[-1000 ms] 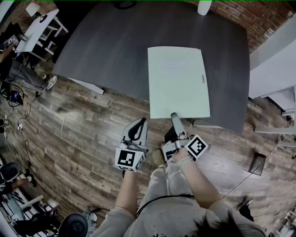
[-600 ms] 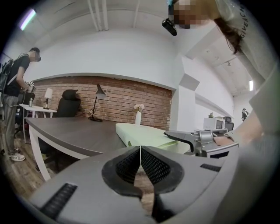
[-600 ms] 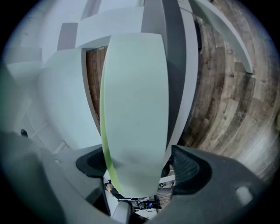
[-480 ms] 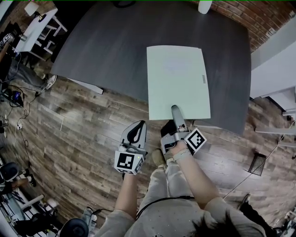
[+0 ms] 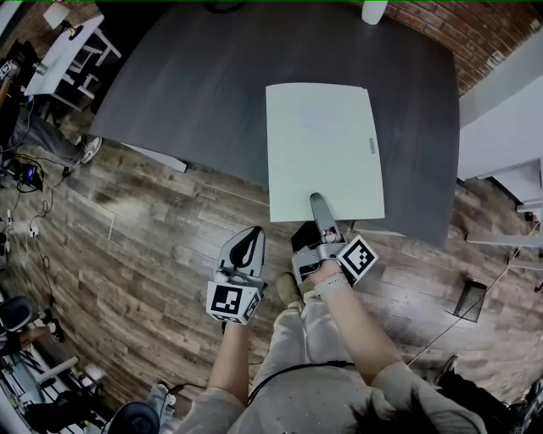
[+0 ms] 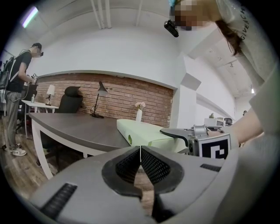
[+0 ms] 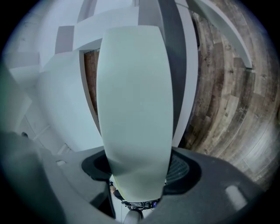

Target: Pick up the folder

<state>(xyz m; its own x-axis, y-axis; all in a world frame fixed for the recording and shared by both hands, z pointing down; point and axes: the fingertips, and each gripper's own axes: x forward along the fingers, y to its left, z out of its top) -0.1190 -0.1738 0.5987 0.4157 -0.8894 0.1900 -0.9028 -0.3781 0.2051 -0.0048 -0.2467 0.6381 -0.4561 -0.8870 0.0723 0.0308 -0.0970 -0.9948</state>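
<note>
A pale green folder (image 5: pixel 322 148) lies flat on the dark grey table (image 5: pixel 212 85), its near edge reaching the table's front. My right gripper (image 5: pixel 316 203) holds level at that near edge, one jaw lying over the folder's top. In the right gripper view the folder (image 7: pixel 133 109) fills the gap between both pads, and the jaws of my right gripper (image 7: pixel 136 175) are closing on it. My left gripper (image 5: pixel 253 233) hangs over the floor to the left, shut and empty. In the left gripper view its pads (image 6: pixel 151 164) meet, with the folder (image 6: pixel 144 131) beyond.
A white vase (image 5: pixel 374 12) stands at the table's far edge. White desks (image 5: pixel 72 47) and a person (image 6: pixel 19 92) are off to the left. A white wall unit (image 5: pixel 501 127) borders the table on the right. Wood flooring (image 5: pixel 144 246) lies below me.
My right gripper has slid forward, so its upper jaw now lies over the folder's near edge. The folder has shifted slightly left. The left gripper has barely moved.
</note>
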